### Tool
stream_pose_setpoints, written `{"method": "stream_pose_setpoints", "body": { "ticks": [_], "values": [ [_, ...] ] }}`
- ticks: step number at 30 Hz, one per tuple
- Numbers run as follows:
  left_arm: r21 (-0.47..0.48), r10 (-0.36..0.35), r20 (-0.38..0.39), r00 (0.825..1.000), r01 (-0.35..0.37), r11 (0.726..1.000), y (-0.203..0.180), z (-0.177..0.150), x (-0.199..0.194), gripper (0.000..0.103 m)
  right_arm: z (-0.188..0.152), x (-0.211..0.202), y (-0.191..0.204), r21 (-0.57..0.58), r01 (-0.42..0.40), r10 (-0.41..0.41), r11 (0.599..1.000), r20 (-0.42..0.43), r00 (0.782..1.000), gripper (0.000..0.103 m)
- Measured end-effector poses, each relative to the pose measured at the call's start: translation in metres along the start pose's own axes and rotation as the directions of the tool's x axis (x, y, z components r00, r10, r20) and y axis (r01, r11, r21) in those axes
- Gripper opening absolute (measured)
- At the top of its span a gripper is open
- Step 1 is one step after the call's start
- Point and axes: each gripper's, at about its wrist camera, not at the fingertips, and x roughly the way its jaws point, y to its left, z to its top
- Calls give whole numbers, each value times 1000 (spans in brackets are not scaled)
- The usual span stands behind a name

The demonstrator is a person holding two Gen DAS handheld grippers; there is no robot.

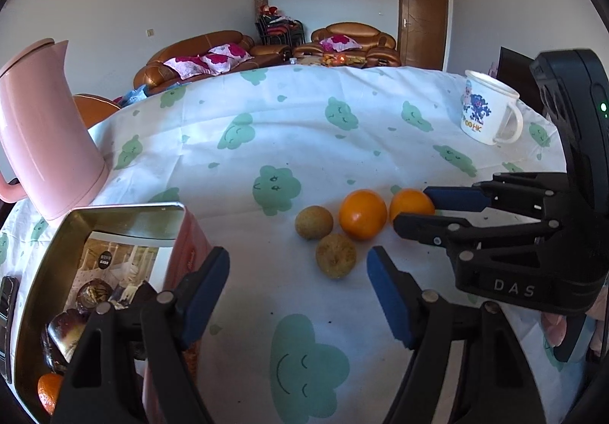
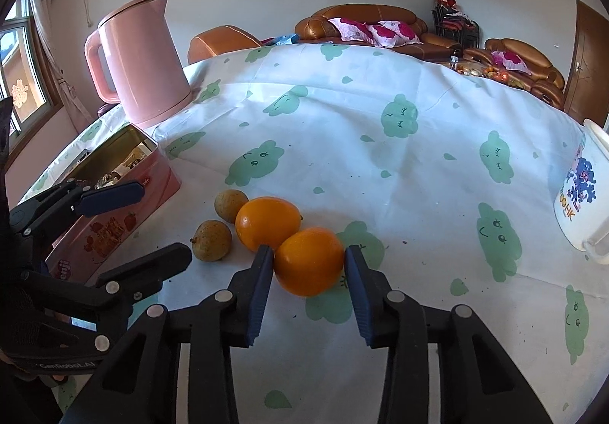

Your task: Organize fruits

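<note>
Two oranges and two brownish-yellow round fruits lie together on the cloud-print tablecloth. My right gripper (image 2: 308, 253) is shut on the nearer orange (image 2: 309, 264), with a blue pad pressing each side; the left wrist view shows the same orange (image 1: 409, 204) between its fingers. The second orange (image 2: 266, 222) touches it on the left. The brown fruits (image 1: 335, 255) (image 1: 314, 221) sit just ahead of my left gripper (image 1: 298, 290), which is open with nothing between its fingers. A pink tin (image 1: 125, 211) at the left holds dark fruits and a small orange (image 1: 48, 390).
A pink kettle (image 1: 45, 142) stands behind the tin at the left. A white printed mug (image 1: 489, 112) stands at the far right of the table. Leather sofas and a brown door lie beyond the table's far edge.
</note>
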Motion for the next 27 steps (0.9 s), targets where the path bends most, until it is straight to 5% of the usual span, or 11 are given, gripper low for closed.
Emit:
{"method": "stream_pose_setpoints", "body": {
  "ticks": [12,16,27],
  "values": [
    [17,-42,-101,994,44,999,-11,7,27,53,-1,-13,-8,47,72,-75,996,56,996,39],
    [16,-72,-141,987,75,997,-12,7,36,28,-1,-14,-6,40,75,-77,996,65,995,40],
    [24,-54,-79,995,56,998,-13,8,23,28,-2,-22,-5,35,65,-69,997,103,992,40]
  ]
}}
